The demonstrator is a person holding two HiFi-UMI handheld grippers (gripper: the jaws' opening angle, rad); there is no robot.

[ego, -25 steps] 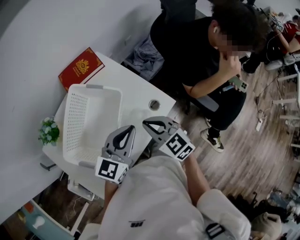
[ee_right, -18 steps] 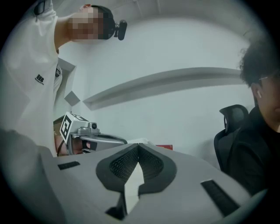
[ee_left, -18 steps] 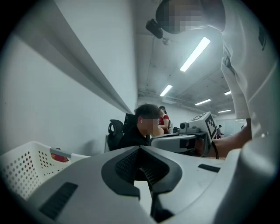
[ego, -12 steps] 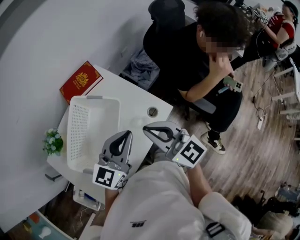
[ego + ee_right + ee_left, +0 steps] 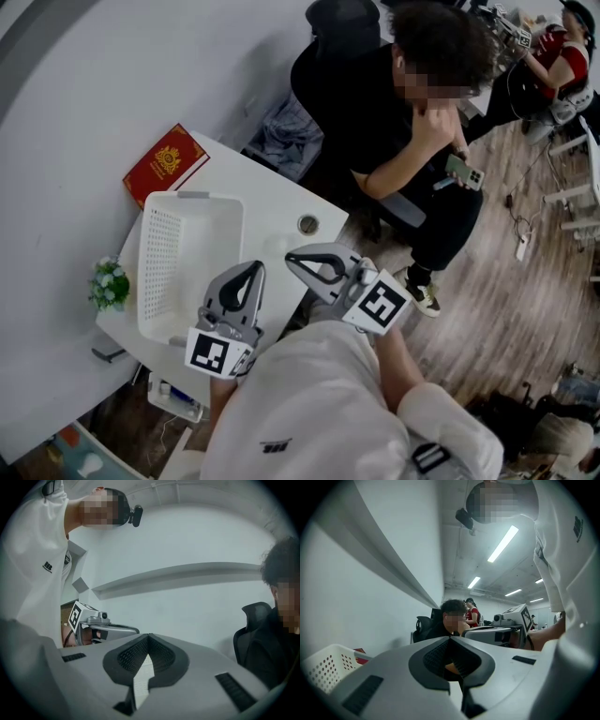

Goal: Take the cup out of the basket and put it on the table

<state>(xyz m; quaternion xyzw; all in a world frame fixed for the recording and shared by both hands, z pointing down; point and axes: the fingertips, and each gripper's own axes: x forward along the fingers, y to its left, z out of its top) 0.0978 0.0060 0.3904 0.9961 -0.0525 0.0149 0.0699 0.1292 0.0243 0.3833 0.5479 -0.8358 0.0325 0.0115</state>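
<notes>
Left tool (image 5: pixel 249 269) and right tool (image 5: pixel 294 256) both closed, empty. Basket (image 5: pixel 192 198) looks empty, no cup visible; progress unclear.

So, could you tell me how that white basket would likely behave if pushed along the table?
The white basket looks like thin perforated plastic, so it is probably light with slightly flexible walls. Low and wide on the smooth table, it would likely slide rather than tip.

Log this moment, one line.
left gripper: shut, empty | right gripper: shut, empty | basket: on table, untouched
</notes>
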